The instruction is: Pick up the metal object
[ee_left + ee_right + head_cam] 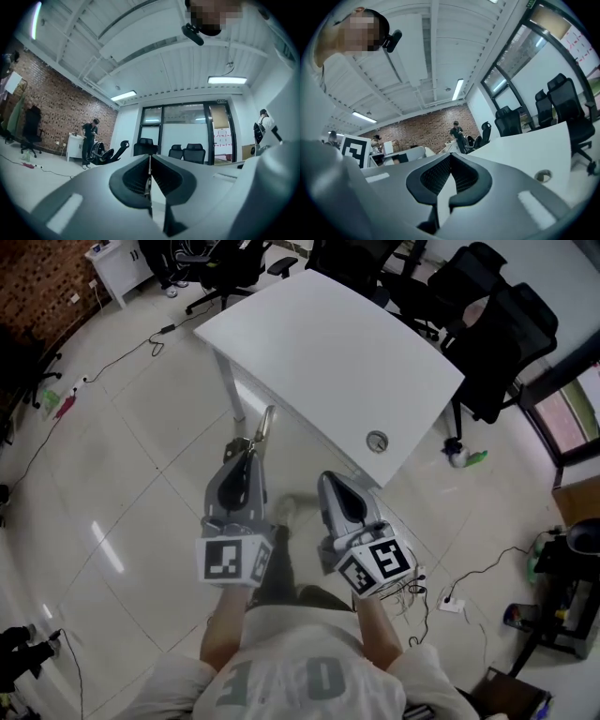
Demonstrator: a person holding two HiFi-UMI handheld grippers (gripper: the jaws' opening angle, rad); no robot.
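In the head view a slim metal object (266, 424), shaped like a clip or loop, sticks up from the tip of my left gripper (251, 448), which is shut on it above the floor, just in front of the white table (328, 343). The left gripper view points up at the ceiling. There my left gripper (150, 159) has its pads pressed together, with only a thin edge of the metal object (150, 177) showing between them. Beside it my right gripper (328, 480) is held up too. Seen in its own view, my right gripper (450, 157) is shut and holds nothing.
The table has a round cable grommet (377, 441) near its front corner. Black office chairs (497, 324) stand behind it. Cables and a power strip (452, 602) lie on the tiled floor at the right. A person (89, 140) stands far off by a brick wall.
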